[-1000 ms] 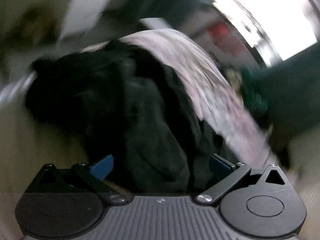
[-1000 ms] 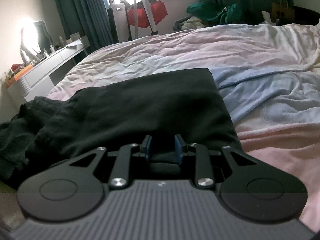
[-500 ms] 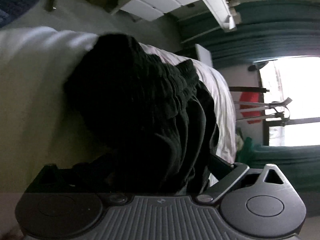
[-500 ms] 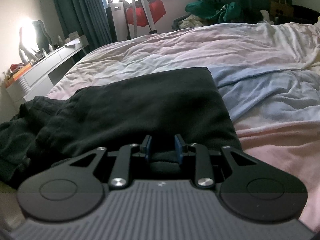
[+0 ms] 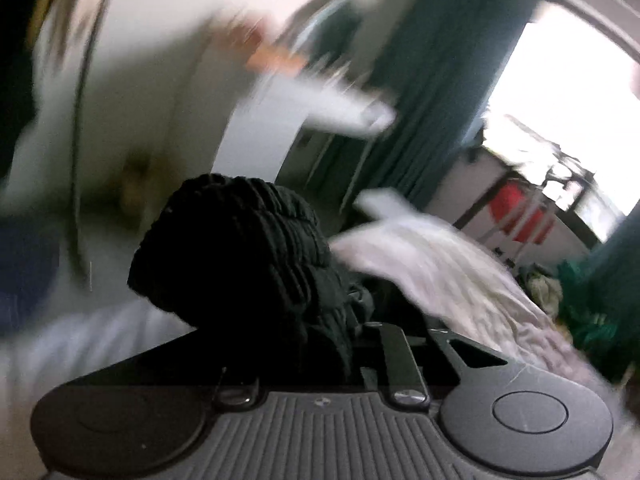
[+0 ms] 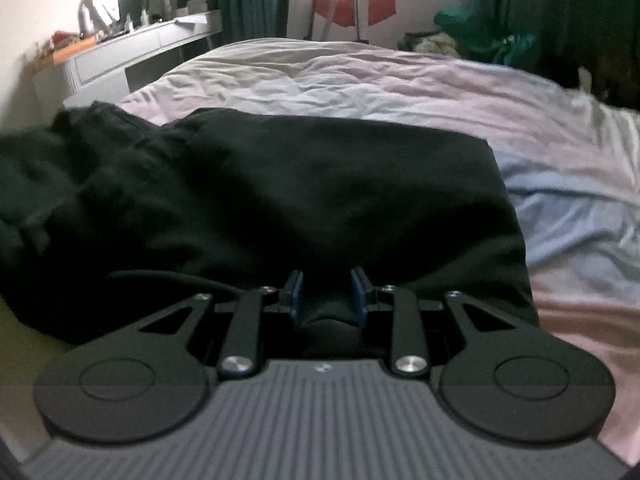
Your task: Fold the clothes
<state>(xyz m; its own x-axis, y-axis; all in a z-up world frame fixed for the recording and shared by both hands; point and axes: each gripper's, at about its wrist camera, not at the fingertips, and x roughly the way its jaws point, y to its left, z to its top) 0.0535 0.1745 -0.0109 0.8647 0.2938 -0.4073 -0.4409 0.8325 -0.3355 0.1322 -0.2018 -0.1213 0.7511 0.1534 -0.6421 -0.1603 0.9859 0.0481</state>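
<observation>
A black garment (image 6: 312,184) lies spread on the bed, flat at its right end and bunched at its left end. My right gripper (image 6: 326,294) is shut on the garment's near edge, with cloth between the blue pads. In the left wrist view my left gripper (image 5: 320,340) is shut on the garment's gathered, ribbed waistband (image 5: 240,248) and holds it lifted above the bed. The cloth hides the left fingertips. The left view is blurred by motion.
The bed (image 6: 400,80) has a rumpled pink and pale blue sheet. A white dresser (image 6: 132,56) stands at the left beside dark green curtains. A red bag on a stand (image 6: 352,0) and a pile of green cloth (image 6: 480,36) are beyond the bed's far side.
My left gripper has closed on the waistband, lifted it and swung round fast. My right gripper has moved slightly, still gripping the garment's edge.
</observation>
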